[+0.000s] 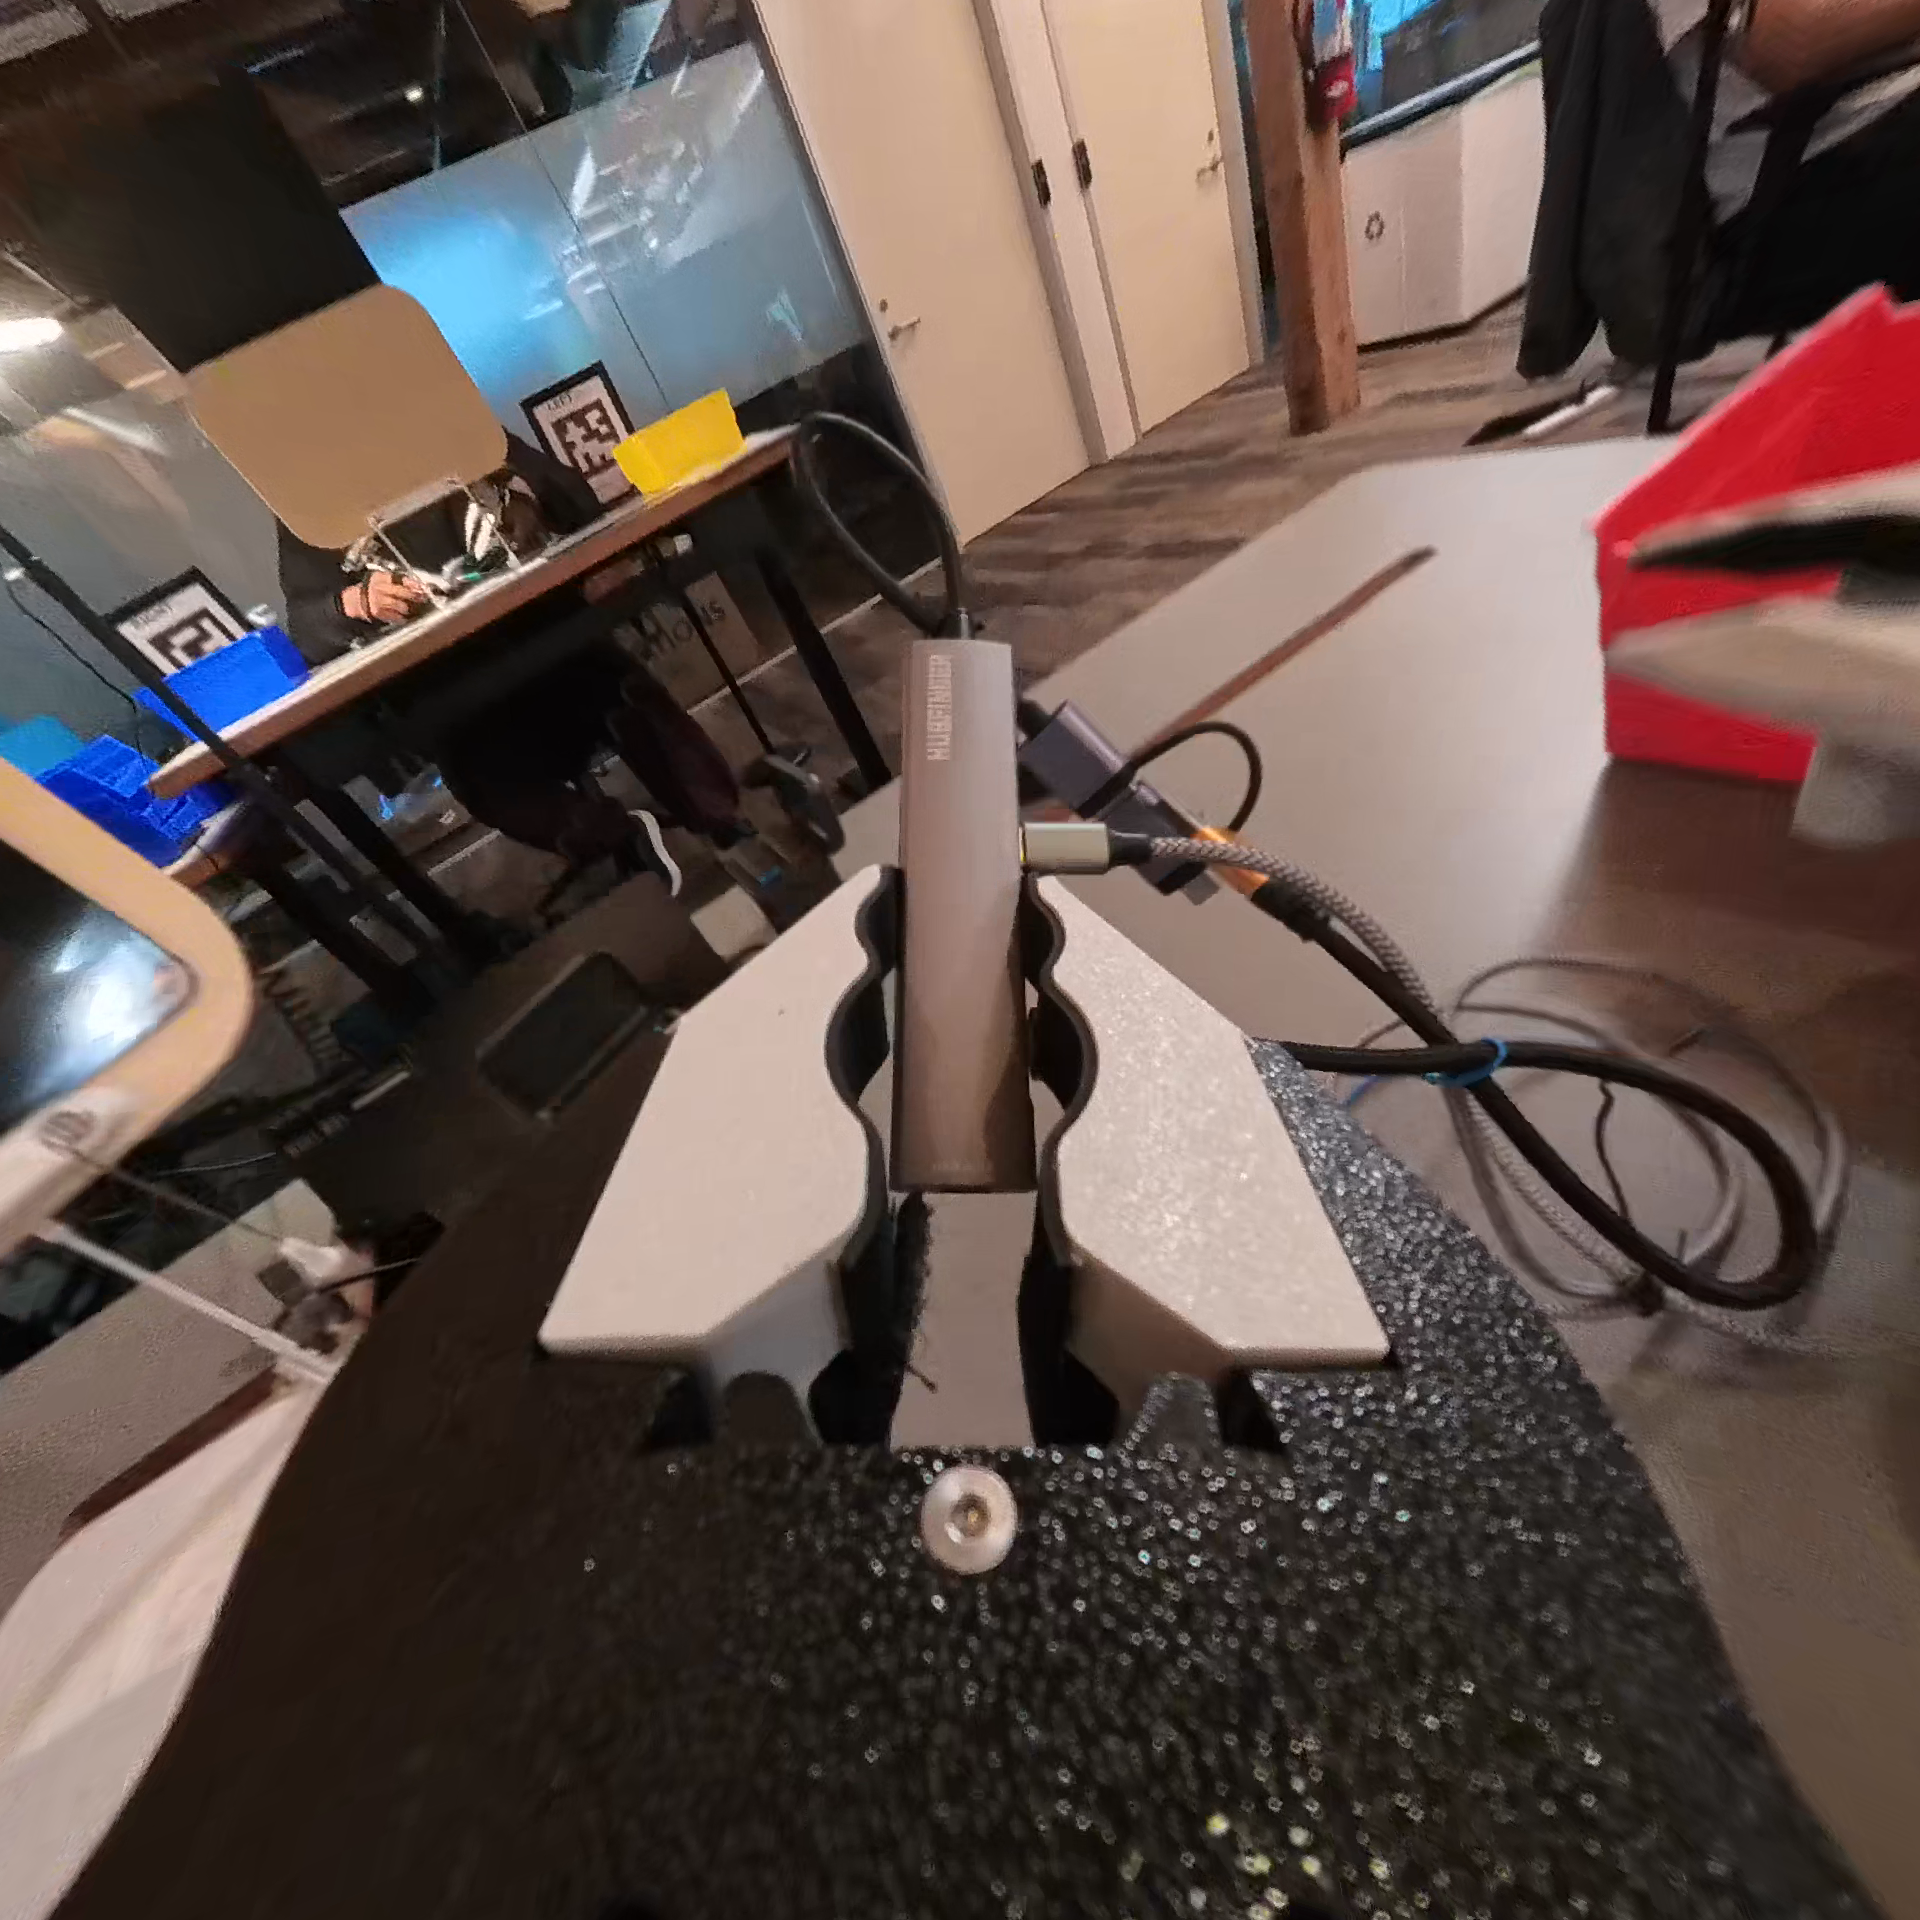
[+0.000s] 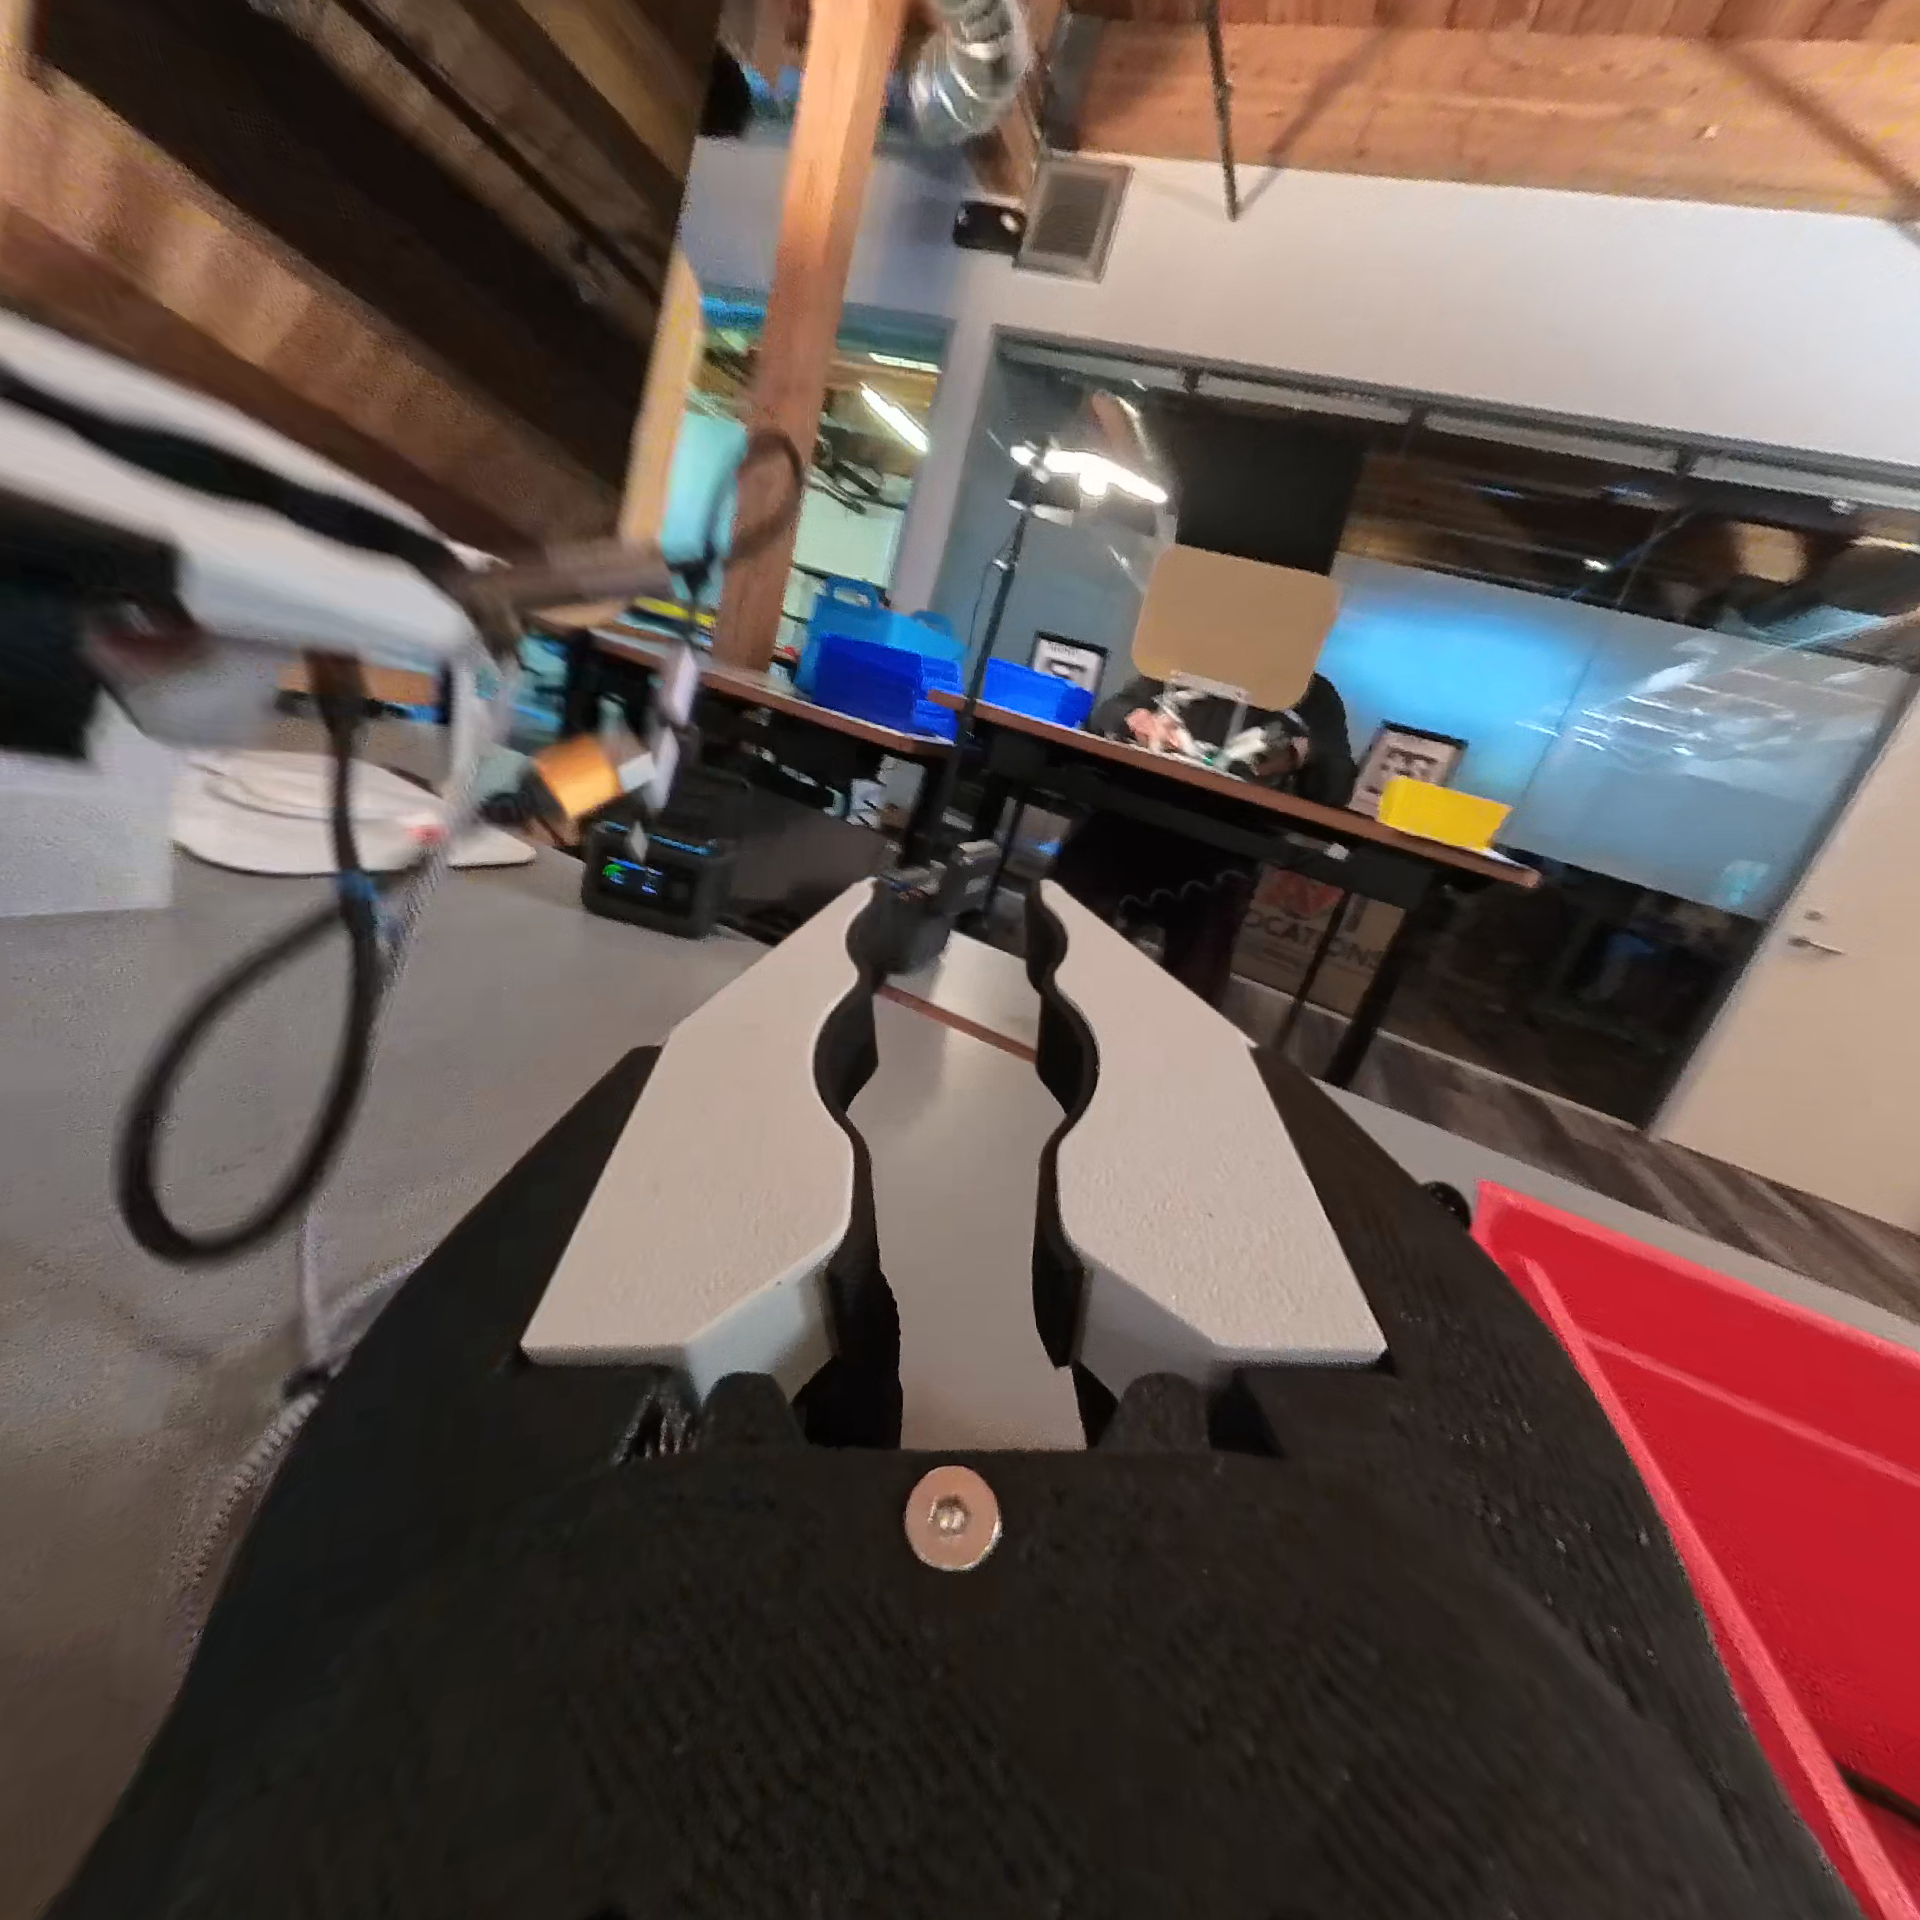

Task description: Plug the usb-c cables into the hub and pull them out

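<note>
My left gripper (image 1: 956, 883) is shut on the grey metal hub (image 1: 956, 935) and holds it lengthwise above the grey table (image 1: 1455, 675). A silver USB-C plug on a braided cable (image 1: 1075, 844) and a dark plug (image 1: 1081, 774) sit in the hub's right side. An orange-collared connector (image 1: 1231, 868) lies behind them. A black cable (image 1: 1662, 1132) loops down onto the table. My right gripper (image 2: 951, 920) is open and empty, away from the hub. In the right wrist view the left gripper (image 2: 312, 623) shows blurred at the upper left, with the hub (image 2: 582, 577) and hanging cables (image 2: 145, 1143).
A red bin (image 1: 1745, 520) stands on the table at the right and also shows in the right wrist view (image 2: 1714, 1507). A small dark object (image 2: 920, 914) sits at the table's far edge. Behind it, a person works at another table with blue bins (image 2: 883, 665) and a yellow bin (image 2: 1439, 810).
</note>
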`<state>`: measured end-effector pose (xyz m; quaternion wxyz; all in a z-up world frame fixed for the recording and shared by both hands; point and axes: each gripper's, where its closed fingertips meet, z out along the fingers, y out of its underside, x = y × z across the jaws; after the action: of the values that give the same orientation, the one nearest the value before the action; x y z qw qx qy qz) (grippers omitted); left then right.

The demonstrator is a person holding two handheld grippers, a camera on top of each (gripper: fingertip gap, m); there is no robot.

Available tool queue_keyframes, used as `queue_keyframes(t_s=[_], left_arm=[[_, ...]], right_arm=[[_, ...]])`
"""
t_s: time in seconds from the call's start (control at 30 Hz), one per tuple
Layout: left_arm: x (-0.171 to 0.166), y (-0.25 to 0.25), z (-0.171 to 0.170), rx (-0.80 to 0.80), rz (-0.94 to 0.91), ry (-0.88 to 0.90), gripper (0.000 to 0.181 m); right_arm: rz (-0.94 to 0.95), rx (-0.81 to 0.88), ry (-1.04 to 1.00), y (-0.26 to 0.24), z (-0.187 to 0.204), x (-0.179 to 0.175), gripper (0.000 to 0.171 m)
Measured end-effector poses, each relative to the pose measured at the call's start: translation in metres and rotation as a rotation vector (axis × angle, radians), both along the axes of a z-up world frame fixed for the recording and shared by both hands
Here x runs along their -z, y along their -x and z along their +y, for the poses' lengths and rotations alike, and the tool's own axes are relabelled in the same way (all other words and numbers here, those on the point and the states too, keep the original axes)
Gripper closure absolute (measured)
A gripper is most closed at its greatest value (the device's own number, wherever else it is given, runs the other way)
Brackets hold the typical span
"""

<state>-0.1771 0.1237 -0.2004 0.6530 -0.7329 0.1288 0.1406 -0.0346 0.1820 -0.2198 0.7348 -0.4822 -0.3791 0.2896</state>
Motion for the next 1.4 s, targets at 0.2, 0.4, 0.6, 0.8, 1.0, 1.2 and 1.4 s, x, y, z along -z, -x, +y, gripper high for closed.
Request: queue_keyframes(t_s=[0.2, 0.4, 0.6, 0.8, 1.0, 1.2, 1.4], left_arm=[[0.042, -0.031, -0.007, 0.161, 0.124, -0.090, 0.161], [0.053, -0.063, -0.013, 0.245, 0.320, -0.139, 0.161], [0.050, -0.067, -0.013, 0.217, 0.358, -0.166, 0.161], [0.042, -0.073, -0.017, 0.240, 0.340, -0.205, 0.161], [0.052, -0.084, -0.022, 0.397, 0.274, -0.120, 0.158], [0.068, -0.093, -0.040, 0.668, -0.030, 0.113, 0.148], [0.085, -0.103, -0.057, 0.824, -0.221, 0.344, 0.162]], right_arm=[[0.018, -0.675, 0.260, 0.033, -0.078, 0.006, 0.145], [-0.057, -0.854, 0.614, 0.051, -0.092, 0.025, 0.148], [-0.024, -0.775, 0.760, 0.051, -0.070, 0.034, 0.148], [0.013, -1.014, 0.951, 0.050, -0.092, 0.029, 0.158], [-0.142, -0.953, 0.809, 0.046, -0.092, 0.040, 0.168], [-0.346, -0.882, 0.557, 0.041, -0.099, 0.055, 0.169], [-0.580, -0.856, 0.212, 0.031, -0.118, 0.074, 0.169]])
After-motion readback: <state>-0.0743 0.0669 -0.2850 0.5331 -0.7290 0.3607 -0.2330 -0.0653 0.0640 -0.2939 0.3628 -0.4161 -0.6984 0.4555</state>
